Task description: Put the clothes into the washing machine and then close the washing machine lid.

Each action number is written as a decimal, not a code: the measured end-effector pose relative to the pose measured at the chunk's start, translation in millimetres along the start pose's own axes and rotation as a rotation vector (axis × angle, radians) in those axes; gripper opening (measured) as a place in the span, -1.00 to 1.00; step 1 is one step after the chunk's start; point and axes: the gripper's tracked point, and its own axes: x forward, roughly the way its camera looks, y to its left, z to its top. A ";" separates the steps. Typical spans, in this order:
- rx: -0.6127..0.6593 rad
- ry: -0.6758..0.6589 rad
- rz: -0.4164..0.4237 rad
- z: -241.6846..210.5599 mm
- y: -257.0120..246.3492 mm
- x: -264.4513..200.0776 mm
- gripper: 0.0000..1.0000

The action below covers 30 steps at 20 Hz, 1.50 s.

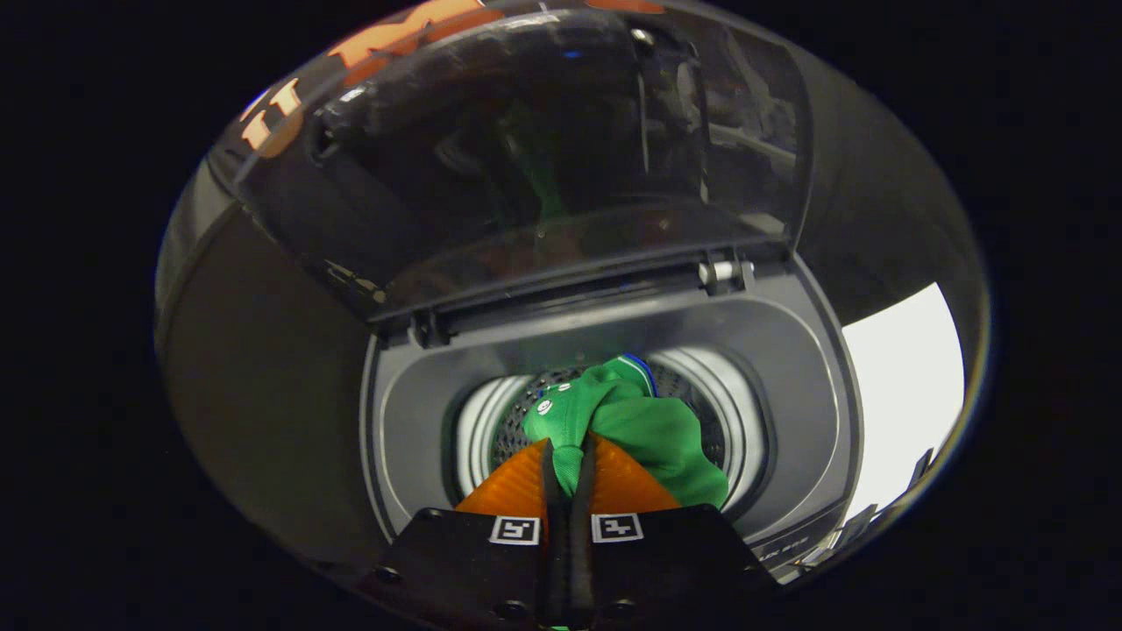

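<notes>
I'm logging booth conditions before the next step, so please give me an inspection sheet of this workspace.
Surface: grey top deck of the top-loading washing machine, around a round perforated metal drum.
Job's things: green fabric garment, hanging over the drum opening from the fingers; dark tinted washer lid, raised upright on its rear hinge.
Clutter: nothing seen.
Grippers: gripper, both fingers pressed on a fold of the garment.
Cables: nothing seen.
Surroundings: dark booth wall behind the lid; bright white area beside the machine, too washed out to identify.
</notes>
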 end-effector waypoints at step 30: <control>-0.069 -0.277 -0.024 82.9 -2.5 -125.7 0.98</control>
